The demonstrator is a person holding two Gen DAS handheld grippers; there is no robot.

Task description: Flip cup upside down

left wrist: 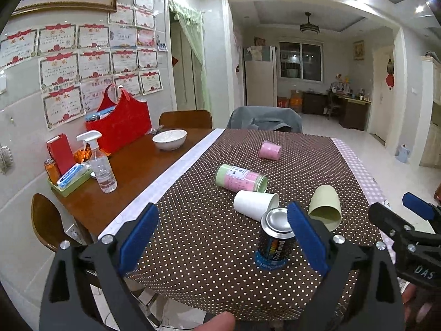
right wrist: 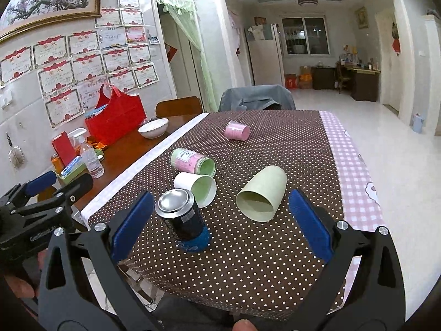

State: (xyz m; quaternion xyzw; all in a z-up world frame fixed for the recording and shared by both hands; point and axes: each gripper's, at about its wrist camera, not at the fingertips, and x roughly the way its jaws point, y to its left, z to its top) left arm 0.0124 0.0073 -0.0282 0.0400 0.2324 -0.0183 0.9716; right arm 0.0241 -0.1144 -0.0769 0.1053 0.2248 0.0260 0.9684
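The green cup (right wrist: 260,197) lies on its side on the desk (right wrist: 275,262), near the right edge of the brown dotted cloth (right wrist: 248,270), its open mouth tipped toward the near side; the shell is plain pale green. Left of it a can (right wrist: 182,215) stands with its metal base up, with a white cup (right wrist: 197,187) and a labelled tube (right wrist: 193,162) lying beyond, and a pink cup (right wrist: 237,131) at the far end. Both the left claw (left wrist: 222,233) and the right claw (right wrist: 220,218) are spread wide and hold nothing. Bare wood at the left carries a bowl (left wrist: 169,138), a spray bottle (left wrist: 100,165) and a red bag (left wrist: 121,121); certificates cover the wall.
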